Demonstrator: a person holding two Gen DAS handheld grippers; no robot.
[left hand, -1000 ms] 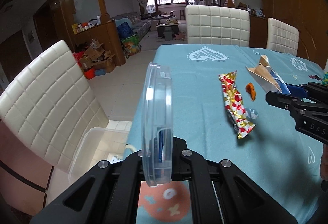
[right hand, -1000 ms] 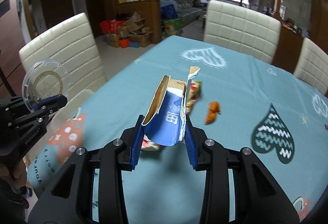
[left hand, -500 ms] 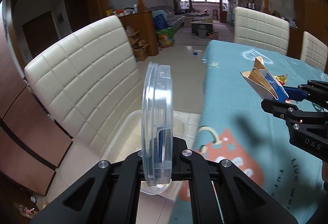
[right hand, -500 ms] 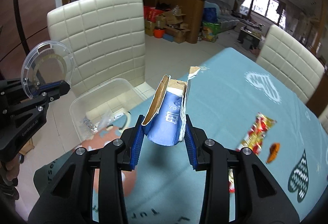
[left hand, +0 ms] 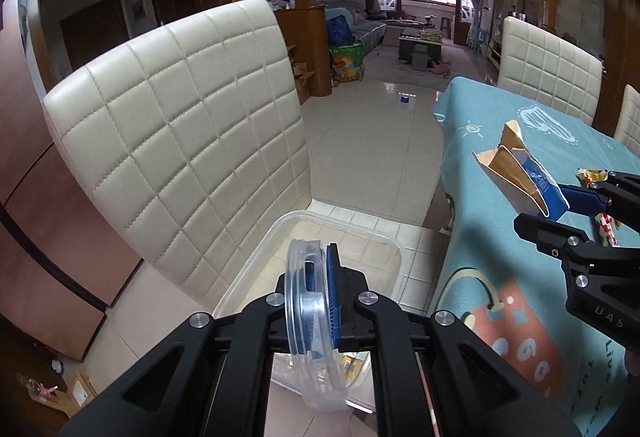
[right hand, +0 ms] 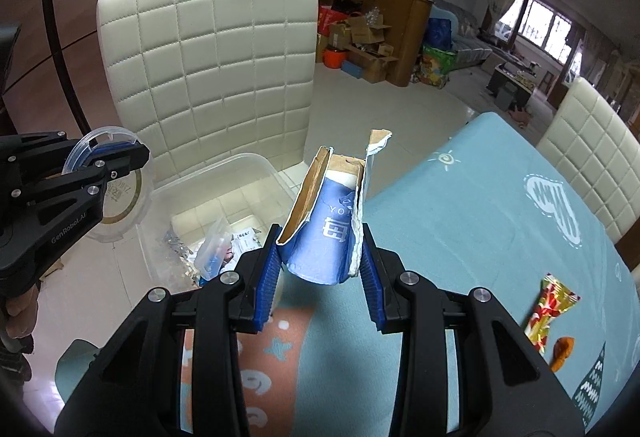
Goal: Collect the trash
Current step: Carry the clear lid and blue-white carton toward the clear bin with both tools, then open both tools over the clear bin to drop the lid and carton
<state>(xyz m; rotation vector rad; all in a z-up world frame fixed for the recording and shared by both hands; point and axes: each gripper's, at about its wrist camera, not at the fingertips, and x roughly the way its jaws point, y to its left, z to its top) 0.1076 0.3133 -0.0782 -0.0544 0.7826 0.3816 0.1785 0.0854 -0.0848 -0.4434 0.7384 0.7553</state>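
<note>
My left gripper (left hand: 316, 293) is shut on a clear round plastic lid (left hand: 306, 321), held edge-on above a clear plastic bin (left hand: 348, 233) on the floor. The lid also shows in the right wrist view (right hand: 120, 193). My right gripper (right hand: 320, 269) is shut on a torn blue paper carton (right hand: 328, 233), held over the table's left edge, just right of the bin (right hand: 224, 173). The carton also shows in the left wrist view (left hand: 524, 173). The bin holds several pieces of trash (right hand: 216, 249). A red and gold wrapper (right hand: 550, 303) and an orange scrap (right hand: 562, 351) lie on the table.
A white quilted chair (left hand: 180, 141) stands directly behind the bin. The table has a teal cloth (right hand: 460, 221) with hearts. More white chairs (left hand: 548, 73) stand at its far side. Boxes and clutter (right hand: 360, 45) line the room's far wall.
Both grippers have swung left, from over the table to over the bin on the floor. The left gripper has lowered. Each still holds its item.
</note>
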